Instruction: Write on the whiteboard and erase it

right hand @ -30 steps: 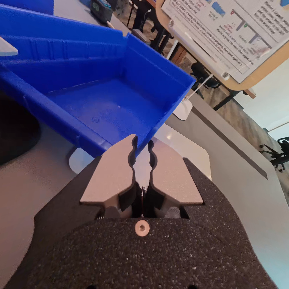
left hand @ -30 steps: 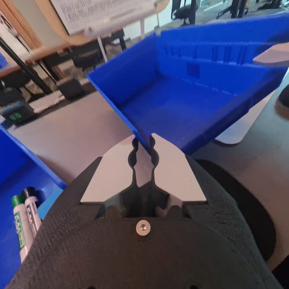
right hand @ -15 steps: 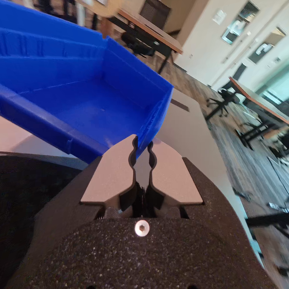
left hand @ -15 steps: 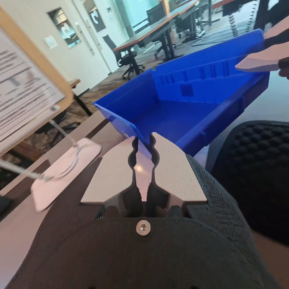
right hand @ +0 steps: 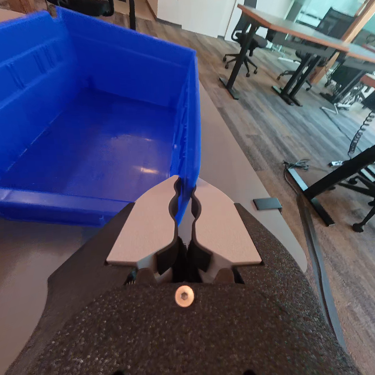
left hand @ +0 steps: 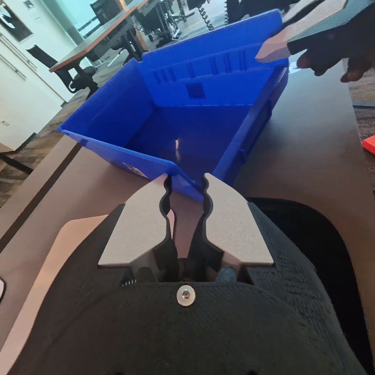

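Your left gripper (left hand: 186, 179) stands open, its fingertips straddling the near corner of the blue plastic bin (left hand: 113, 113) without pinching it. Your right gripper (right hand: 185, 182) is clamped on that bin's (right hand: 85, 129) side wall at the opposite corner. The bin sits on the brown table (left hand: 304, 142); no whiteboard shows in either view.
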Tool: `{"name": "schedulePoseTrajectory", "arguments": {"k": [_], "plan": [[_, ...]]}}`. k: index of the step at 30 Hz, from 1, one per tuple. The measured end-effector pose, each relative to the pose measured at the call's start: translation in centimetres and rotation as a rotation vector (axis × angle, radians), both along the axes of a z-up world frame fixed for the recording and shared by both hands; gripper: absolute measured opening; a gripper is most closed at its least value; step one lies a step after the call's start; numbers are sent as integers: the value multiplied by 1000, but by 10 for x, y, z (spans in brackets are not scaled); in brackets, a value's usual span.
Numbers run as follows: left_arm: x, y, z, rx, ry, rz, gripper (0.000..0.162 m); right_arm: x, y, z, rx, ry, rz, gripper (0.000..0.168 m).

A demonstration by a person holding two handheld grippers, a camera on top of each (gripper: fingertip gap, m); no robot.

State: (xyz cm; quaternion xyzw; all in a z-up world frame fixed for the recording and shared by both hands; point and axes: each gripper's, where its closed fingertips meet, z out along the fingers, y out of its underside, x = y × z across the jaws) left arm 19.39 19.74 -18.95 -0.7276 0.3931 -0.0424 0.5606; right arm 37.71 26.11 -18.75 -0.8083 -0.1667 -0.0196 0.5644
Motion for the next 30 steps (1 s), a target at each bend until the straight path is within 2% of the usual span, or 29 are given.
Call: {"name": "schedulePoseTrajectory", "arguments": {"k": [3,4,6,7,9,10,12,14,18,20,23,27,30], "plan": [[2,-5,0,-17,3,-33,32,1,0,-1,3,45,17,7],[-1,-6,3,-26,-13,-31,46,1,0,-1,-5,61,25,12],[-19,-8,13,-16,-21,18,83,7,-1,7,5,83,-16,44],[-33,-10,19,-12,-26,39,92,11,-2,15,20,81,-48,62],[-65,-19,34,-6,-67,61,96,14,-5,34,50,58,-87,86],[-84,-24,42,4,-82,80,96,10,-8,45,69,47,-94,91],[-130,-35,58,41,-71,140,96,-14,-12,69,129,50,-54,93],[-175,-52,76,92,-72,181,96,-61,-17,90,184,87,68,89],[-261,-99,110,164,-251,284,93,-200,-46,117,251,178,491,84],[-303,-118,121,214,-306,356,87,-267,-70,113,238,208,726,81],[-376,-135,126,226,-173,572,85,-324,-91,89,156,193,918,78],[-476,-177,137,138,-79,861,81,-349,-93,68,117,160,1026,70],[-543,-213,113,-18,-32,1024,68,-362,-92,59,96,208,1101,66]]}}
